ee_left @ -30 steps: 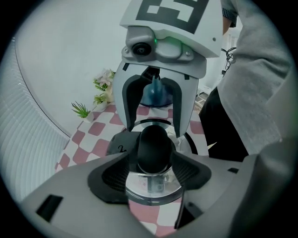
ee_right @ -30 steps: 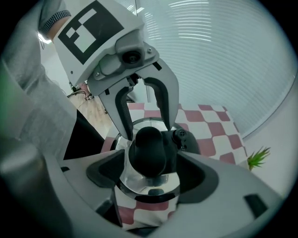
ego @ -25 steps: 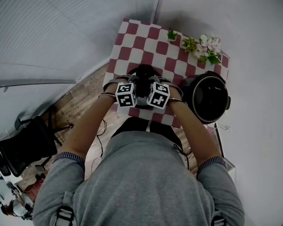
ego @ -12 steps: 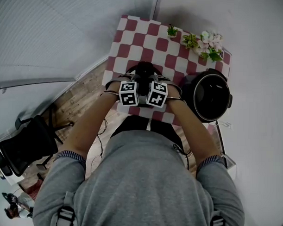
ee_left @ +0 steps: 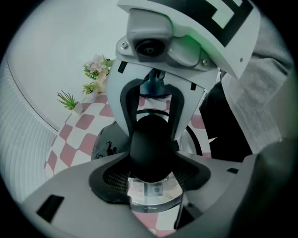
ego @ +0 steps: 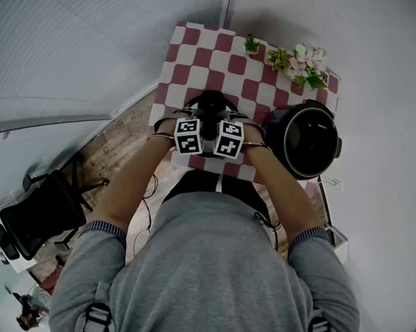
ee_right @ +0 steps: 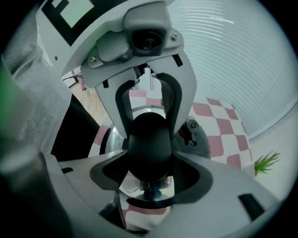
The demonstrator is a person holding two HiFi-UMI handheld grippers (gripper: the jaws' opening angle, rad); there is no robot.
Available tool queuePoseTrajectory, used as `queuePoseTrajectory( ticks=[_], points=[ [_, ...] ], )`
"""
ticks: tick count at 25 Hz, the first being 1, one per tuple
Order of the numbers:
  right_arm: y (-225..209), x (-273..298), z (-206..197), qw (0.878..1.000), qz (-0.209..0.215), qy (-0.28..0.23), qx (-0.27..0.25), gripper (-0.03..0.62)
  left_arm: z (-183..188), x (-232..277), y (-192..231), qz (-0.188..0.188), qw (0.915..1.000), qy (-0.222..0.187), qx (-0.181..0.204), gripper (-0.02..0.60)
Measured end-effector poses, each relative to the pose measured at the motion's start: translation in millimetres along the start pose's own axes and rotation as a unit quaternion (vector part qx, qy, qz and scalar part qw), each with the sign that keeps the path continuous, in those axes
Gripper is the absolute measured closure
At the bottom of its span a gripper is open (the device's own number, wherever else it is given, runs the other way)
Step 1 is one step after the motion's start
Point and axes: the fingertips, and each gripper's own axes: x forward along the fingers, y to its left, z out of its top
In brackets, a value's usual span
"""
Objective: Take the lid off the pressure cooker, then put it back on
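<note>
I have both claws brought nose to nose over the lid (ee_left: 156, 199), which lies flat on the checked counter (ego: 228, 64) directly beneath them. Its black knob (ee_left: 152, 148) stands up between the two pairs of jaws. The left claw (ee_left: 152, 179) is partly open and straddles the knob: its ribbed pad faces show on either side, just beside the knob, and I can't see them pressing it. The right claw (ee_right: 150, 179) faces it from the opposite side and also has the knob between its jaws. They have just been closing in, but they are not hard against the knob, with dark pad showing on each flank. So neither claw has a firm hold that I can make out, and the glass of the lid with its metal rim is visible below the pads. The open pressure cooker pot (ego: 307, 141) stands off to the outer side of the right claw, near but apart, with its dark bowl uncovered. Beyond both claws, at the far edge of the counter, are a small green plant (ego: 252, 45) and a bunch of flowers (ego: 305, 66).
</note>
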Motion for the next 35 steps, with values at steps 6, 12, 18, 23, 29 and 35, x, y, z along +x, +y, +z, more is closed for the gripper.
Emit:
queuePoseTrajectory(
  ticks=[6,12,18,23,29,35],
  points=[
    [2,-12,8,1.000,0.001,-0.003,-0.005,0.304,3,-14,-2,0.002,1.0000,-0.007,-0.001,0.282],
    [0,-45,20,1.000,-0.002,-0.007,-0.004,0.304,19,-46,1,0.004,0.9999,-0.008,0.007,0.282],
    [-4,-86,29,1.000,-0.014,-0.006,0.001,0.304,43,-80,5,0.011,0.9997,-0.005,0.023,0.282],
    [-10,-121,35,0.999,-0.033,-0.010,0.008,0.304,64,-109,10,0.018,0.9989,0.000,0.042,0.282],
    [-14,-159,36,0.998,-0.055,-0.012,0.021,0.304,91,-137,12,0.020,0.9974,-0.008,0.069,0.282],
    [-18,-196,30,0.996,-0.087,-0.014,0.030,0.303,123,-160,14,0.034,0.9941,-0.004,0.103,0.282]
  ],
)
